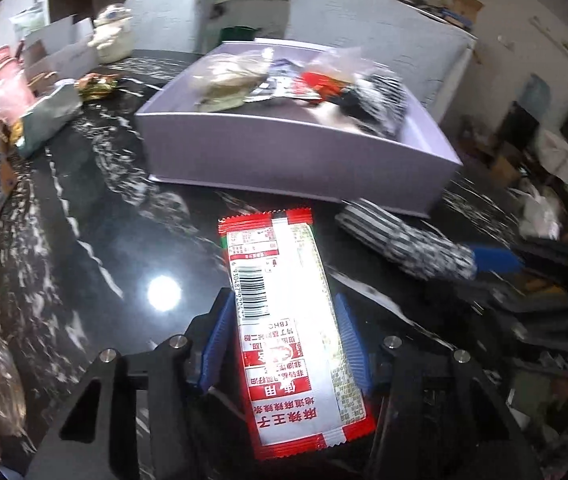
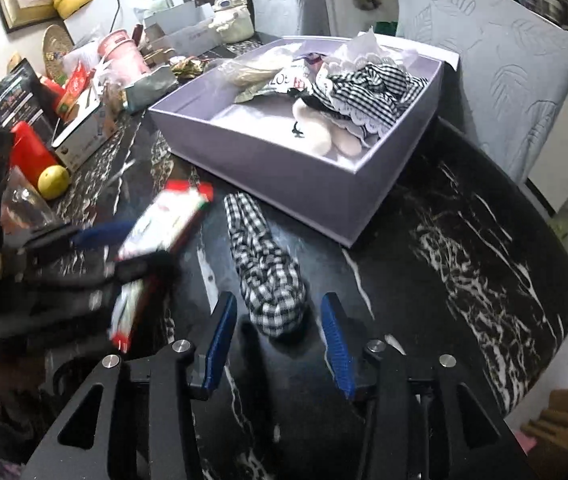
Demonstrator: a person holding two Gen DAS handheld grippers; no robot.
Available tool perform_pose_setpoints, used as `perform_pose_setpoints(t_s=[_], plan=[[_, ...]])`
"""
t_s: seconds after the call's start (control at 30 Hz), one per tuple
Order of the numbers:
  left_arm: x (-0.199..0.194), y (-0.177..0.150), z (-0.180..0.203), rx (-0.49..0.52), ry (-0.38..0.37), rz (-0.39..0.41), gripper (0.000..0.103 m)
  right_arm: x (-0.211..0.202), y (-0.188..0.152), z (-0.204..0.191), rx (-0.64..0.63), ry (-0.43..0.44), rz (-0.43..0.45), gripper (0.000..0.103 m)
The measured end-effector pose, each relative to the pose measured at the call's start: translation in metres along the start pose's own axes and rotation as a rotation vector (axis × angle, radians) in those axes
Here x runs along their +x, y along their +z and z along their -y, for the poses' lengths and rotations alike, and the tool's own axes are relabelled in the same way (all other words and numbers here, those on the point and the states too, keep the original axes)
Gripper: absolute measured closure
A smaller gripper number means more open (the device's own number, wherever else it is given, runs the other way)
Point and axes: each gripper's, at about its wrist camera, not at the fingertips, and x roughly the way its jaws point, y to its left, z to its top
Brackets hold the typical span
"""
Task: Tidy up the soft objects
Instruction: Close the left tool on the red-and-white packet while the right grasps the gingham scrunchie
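checked cloth (image 2: 267, 268) between open right hand-held gripper (image 2: 279, 340) fingers

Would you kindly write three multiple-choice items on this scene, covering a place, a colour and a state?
1. Where does the loose checked cloth lie?
A. inside the box
B. on the table before the box
C. on a chair

2. What colour is the box?
A. lilac
B. green
C. orange

3. What is the left gripper doing?
A. gripping a snack packet
B. standing empty
C. gripping a lemon

Answers: 1 B, it rests on the marble table; 2 A, its walls are pale lilac; 3 A, the red-and-white snack packet sits between its pads.
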Motion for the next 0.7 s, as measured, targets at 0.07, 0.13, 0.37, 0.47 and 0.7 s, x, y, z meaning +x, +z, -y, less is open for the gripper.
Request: perform_pose_setpoints(t_s=[0.07,0.13,0.37,0.47,0.7], plan=[[-0.002,-0.004,0.006,0.007,-0.014,-0.004,0.052,0.002,0.004,-0.002,-0.022,-0.008,0.003,0.059],[-0.003,-0.006,0.008,0.018,-0.004,-0.007,0.052,0.005,0.008,-0.005,-0.039,-0.010,0.001,0.059],[-0.002,-0.005,0.009,0.018,0.073,-0.019,0.037,0.016,0.016,-0.008,-0.067,-0.004,0.005,0.058],[-0.001,-0.006,0.012,0.033,0.101,-0.016,0.034,0.015,0.015,-0.007,-0.063,-0.004,0.015,0.058],[-0.004,-0.008,0.012,0.015,0.112,0.022,0.052,0.015,0.010,-0.011,-0.090,-0.056,0.042,0.076]])
